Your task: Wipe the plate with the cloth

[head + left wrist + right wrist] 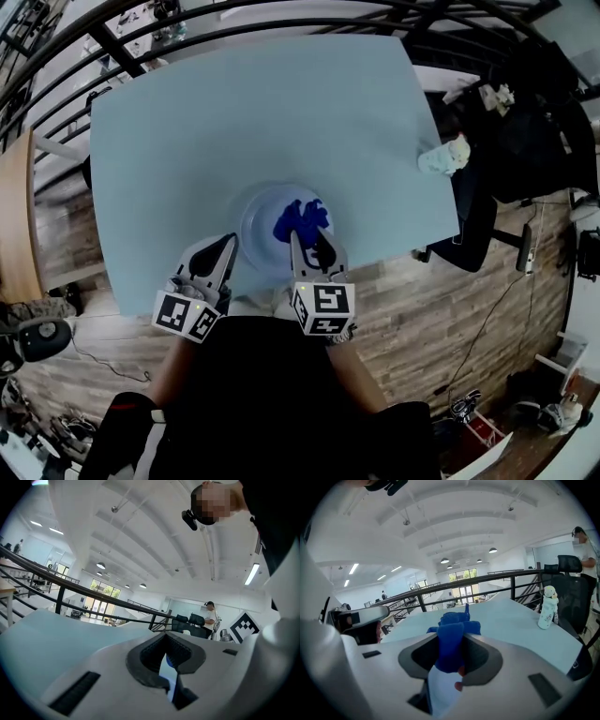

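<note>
A pale round plate (260, 222) lies near the front edge of the light blue table (206, 131). A crumpled blue cloth (302, 221) rests on the plate's right half. My right gripper (310, 247) is shut on the cloth's near end; in the right gripper view the cloth (452, 637) stands between the jaws above the plate (440, 693). My left gripper (228, 247) is at the plate's left rim. In the left gripper view the jaws are shut on a thin pale edge of the plate (166, 672).
A small white patterned bottle (443, 155) stands near the table's right edge, also in the right gripper view as the bottle (547, 606). A black railing (281, 19) runs behind the table. Office chairs (473, 225) and a person (585, 550) are off to the right.
</note>
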Tool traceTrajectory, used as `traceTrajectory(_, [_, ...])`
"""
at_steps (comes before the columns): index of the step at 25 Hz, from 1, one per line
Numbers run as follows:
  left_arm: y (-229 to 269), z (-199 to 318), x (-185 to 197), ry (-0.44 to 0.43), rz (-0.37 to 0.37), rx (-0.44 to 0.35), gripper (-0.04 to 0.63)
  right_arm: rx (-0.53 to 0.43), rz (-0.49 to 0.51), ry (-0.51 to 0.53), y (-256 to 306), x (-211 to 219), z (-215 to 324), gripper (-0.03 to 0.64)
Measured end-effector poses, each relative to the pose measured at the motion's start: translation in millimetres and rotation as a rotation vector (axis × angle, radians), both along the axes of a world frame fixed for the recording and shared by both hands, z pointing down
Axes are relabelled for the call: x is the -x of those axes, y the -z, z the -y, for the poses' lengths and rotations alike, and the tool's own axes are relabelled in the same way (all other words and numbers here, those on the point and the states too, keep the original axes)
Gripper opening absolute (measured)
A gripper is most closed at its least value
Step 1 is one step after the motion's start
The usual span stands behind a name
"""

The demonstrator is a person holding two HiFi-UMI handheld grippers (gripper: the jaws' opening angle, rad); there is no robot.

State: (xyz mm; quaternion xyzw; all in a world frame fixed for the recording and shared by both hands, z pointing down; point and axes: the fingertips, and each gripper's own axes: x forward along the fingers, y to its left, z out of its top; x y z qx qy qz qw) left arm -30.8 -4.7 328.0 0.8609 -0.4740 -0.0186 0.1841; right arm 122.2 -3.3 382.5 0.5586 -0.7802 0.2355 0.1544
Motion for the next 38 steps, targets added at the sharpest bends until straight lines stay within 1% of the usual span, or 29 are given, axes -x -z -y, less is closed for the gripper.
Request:
traceTrajectory(7, [-17,7,-4,0.006,0.003,0.036,0.001,0.081,-0.018,-0.038,-37,-14,8,0.115])
traceTrajectory(14, [-22,13,-13,-0.016,0.014,0.034,0.001,0.183,-0.056,-0.096,-74,-27,10,0.115])
traceTrajectory(27, [-8,15,-28,-0.006,-0.001,0.022,0.0,0.329,-0.069,-0.083,-122,-31,17,0.115])
traceTrajectory(32, [-12,20,-30,-0.002,-0.002,0.033,0.001,0.397,-0.082,-0.07,-143,-31,23,0.115])
traceTrajectory(38, [-18,28,-25,0.013,-0.002,0.041,0.0,0.442,-0.092,-0.074,-160,-28,33,0.115])
